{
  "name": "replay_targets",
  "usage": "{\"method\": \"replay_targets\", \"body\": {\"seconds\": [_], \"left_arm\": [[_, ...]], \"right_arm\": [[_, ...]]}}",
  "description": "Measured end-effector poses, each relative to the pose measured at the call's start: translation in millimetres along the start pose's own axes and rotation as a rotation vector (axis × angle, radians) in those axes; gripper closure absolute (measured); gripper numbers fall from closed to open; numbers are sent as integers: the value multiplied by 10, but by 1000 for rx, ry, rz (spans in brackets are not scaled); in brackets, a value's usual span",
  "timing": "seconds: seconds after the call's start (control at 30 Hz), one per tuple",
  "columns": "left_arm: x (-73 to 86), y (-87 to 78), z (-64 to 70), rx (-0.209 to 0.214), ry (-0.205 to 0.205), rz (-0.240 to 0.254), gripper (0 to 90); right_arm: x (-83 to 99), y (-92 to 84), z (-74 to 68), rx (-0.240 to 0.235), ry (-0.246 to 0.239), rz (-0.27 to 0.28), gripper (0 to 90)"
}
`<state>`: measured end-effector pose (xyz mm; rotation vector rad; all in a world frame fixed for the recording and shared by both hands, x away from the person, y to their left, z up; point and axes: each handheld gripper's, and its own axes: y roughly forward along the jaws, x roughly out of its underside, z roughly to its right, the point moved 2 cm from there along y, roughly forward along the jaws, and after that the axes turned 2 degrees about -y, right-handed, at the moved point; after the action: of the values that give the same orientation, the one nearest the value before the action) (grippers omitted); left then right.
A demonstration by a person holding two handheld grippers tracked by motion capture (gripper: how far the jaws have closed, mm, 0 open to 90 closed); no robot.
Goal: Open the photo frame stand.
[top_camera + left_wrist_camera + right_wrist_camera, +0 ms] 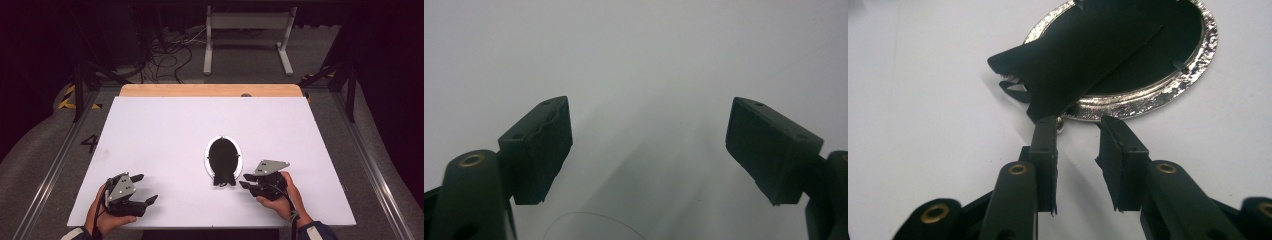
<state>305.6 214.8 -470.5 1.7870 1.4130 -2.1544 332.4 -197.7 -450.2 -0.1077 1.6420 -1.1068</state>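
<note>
The black cloth (1088, 55) lies over the oval silver tray (1193, 75), its loose edge hanging past the rim just ahead of the right tongs (1079, 127). These tongs are released: the jaws stand slightly apart with nothing between them, the cloth edge touching or just beyond the left jaw tip; which cannot be told. To regrip, advance until the cloth edge sits between both pads, then clench; keep the tips clear of the tray rim. The left tongs (145, 188) are released wide, well apart from the cloth, over the bare white table (160, 130).
</note>
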Motion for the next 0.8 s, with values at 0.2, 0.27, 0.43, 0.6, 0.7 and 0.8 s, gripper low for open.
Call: {"method": "replay_targets", "body": {"seconds": [0.2, 0.27, 0.43, 0.6, 0.7, 0.8], "left_arm": [[-12, 5, 12, 4, -8, 3, 190], [-4, 11, 7, 3, -7, -3, 190], [8, 7, -11, 5, -20, -4, 190], [3, 20, -4, 6, -12, -9, 190], [3, 32, 4, 8, -3, -18, 190], [1, 44, 10, 15, 2, -23, 185]], "right_arm": [[16, 28, 1, -42, 1, -19, 652], [13, 41, -8, -48, -1, -26, 647], [5, 92, -21, -77, -1, -54, 625], [17, 137, -45, -82, -10, -76, 617], [8, 182, -69, -94, -17, -89, 608], [-16, 216, -77, -111, -11, -80, 619]]}}
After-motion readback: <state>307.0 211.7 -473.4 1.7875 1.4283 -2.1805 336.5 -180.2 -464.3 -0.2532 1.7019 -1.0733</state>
